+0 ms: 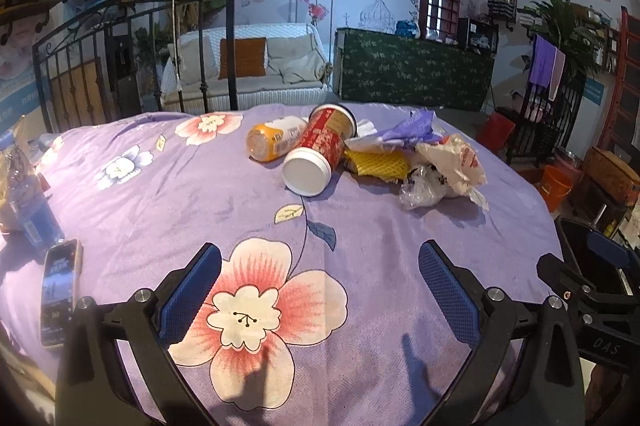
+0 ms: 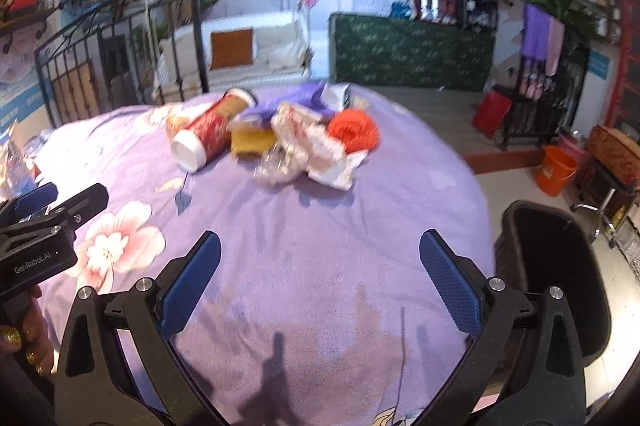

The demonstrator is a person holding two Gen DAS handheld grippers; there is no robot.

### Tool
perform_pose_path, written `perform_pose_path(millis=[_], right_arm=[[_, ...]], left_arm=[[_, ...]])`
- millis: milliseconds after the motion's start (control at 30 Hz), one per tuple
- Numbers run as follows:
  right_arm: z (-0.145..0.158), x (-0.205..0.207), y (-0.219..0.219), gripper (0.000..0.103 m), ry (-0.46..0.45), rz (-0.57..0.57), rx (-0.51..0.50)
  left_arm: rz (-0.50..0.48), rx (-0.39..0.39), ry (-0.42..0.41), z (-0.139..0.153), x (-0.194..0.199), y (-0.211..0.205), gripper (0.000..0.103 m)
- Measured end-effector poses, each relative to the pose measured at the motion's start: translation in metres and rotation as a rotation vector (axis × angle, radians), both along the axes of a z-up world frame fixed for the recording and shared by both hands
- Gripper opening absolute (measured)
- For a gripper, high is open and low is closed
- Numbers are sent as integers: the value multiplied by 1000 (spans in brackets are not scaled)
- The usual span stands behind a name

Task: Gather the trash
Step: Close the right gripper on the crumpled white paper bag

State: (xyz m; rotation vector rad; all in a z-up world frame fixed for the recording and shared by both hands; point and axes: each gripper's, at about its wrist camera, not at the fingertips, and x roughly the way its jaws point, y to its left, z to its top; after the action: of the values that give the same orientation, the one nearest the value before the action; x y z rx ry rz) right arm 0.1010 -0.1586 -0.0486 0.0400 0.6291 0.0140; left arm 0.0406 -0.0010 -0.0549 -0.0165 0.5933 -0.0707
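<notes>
A heap of trash lies toward the far side of the purple flowered bedspread [image 1: 168, 209]. In it are a red paper cup [image 1: 316, 149] on its side, an orange bottle [image 1: 274, 137], a yellow foam net [image 1: 378, 163], crumpled white wrappers [image 1: 452, 161], clear plastic [image 1: 422, 187] and purple paper [image 1: 412, 129]. The right wrist view shows the red cup [image 2: 208, 133], the wrappers [image 2: 316, 141] and an orange net ball [image 2: 354, 129]. My left gripper [image 1: 320, 290] hovers open over the near bedspread, well short of the heap. My right gripper [image 2: 320, 286] is open too, with nothing between its fingers.
A black bin [image 2: 556, 278] stands on the floor by the bed's right edge. A phone [image 1: 60, 290] and a blue plastic bottle [image 1: 32, 209] lie at the bed's left. An iron bed frame [image 1: 132, 37] rises behind, and an orange bucket [image 2: 556, 169] sits on the floor.
</notes>
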Motion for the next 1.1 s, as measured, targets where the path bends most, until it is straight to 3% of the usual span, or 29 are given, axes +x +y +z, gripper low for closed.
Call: perform_pose_path(millis=[267,467,567,633,800,867,900,933,1100], right_arm=[[-23,58,-2,98,113,87,-16],[-16,110,-4,97,120,151,0],[-12,136,3,87,129,181,-8],[-11,152,5,75,143,205,2],[-16,184,10,64,145,209,-29],[-22,192,11,46,157,211,-46],[-26,196,11,32,168,222,-46],[-29,196,9,27,172,231,-40],[-30,191,0,19,150,234,6]], left_arm=[[-41,-46,149,-21,31,10,97],[-65,2,144,-15,47,10,97],[-80,3,153,-14,56,10,97],[-91,11,160,-15,61,9,97],[-118,13,186,-19,71,7,97],[-123,-8,213,-24,75,8,97],[-124,-21,229,-26,77,9,97],[-123,-30,240,-29,78,9,97],[-135,-49,267,-31,83,11,97]])
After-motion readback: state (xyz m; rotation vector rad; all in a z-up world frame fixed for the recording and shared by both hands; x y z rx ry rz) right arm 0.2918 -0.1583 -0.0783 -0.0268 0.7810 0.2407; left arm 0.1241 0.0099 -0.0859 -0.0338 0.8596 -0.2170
